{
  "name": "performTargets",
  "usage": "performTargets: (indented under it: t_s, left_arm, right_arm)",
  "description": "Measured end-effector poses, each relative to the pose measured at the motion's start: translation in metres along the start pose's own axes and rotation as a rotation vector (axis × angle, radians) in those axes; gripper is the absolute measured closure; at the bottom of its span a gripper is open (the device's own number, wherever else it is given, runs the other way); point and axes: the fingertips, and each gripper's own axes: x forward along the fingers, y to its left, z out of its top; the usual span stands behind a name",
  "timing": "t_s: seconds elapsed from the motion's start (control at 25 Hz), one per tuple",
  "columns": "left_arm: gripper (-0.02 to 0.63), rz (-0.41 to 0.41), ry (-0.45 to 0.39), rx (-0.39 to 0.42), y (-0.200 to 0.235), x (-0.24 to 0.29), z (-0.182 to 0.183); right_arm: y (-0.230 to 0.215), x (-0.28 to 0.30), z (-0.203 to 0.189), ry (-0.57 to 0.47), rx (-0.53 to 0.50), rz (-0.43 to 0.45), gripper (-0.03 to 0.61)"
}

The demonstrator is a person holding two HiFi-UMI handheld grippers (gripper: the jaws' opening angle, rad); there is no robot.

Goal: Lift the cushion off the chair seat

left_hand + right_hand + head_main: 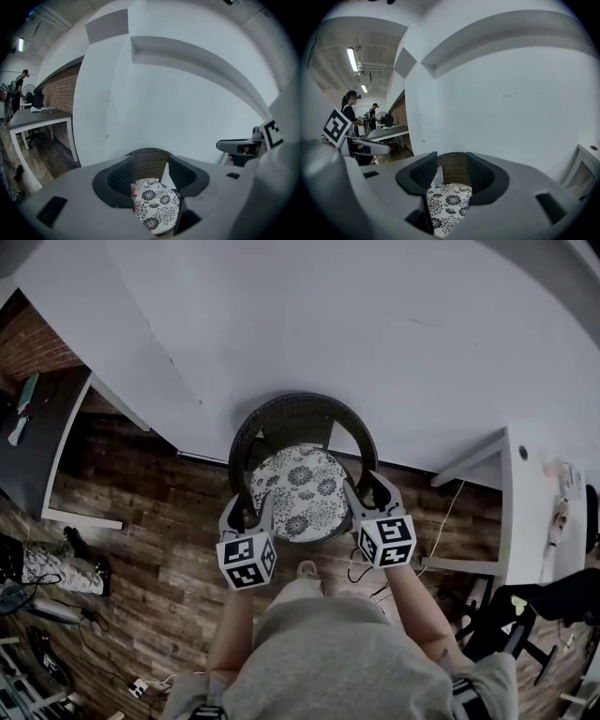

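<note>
left gripper (248, 509) and right gripper (367, 489) gape wide, empty; cushion (300, 491) looks soft and light, i'd pinch its near edges.

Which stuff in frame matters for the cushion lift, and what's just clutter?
Job:
cushion
wicker chair
left gripper, open, at the cushion's near edge
right gripper, open, at the cushion's near edge

Clutter:
grey desk
white table
floor cable
</note>
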Motion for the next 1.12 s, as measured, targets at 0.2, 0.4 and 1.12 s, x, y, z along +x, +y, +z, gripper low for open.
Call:
performTargets:
  t_s: [0.2, 0.4, 1.12]
  left_arm:
    - [0.393, 0.004, 0.04, -0.016, 0.01, 0.024, -0.016]
    - [0.393, 0.031, 0.079, -0.043, 0.019, 0.04, -0.036]
    - [0.394, 0.172, 0.246, -0.138, 0.057, 0.105, -0.169]
  right_arm:
    - [-0.011, 0.028, -0.011, 0.04, 0.004, -0.008, 0.39]
    - [-0.021, 0.051, -0.027, 0.081, 0.001, -0.008, 0.39]
    - [-0.066, 0.147, -0.162, 0.272, 0.013, -0.005, 0.39]
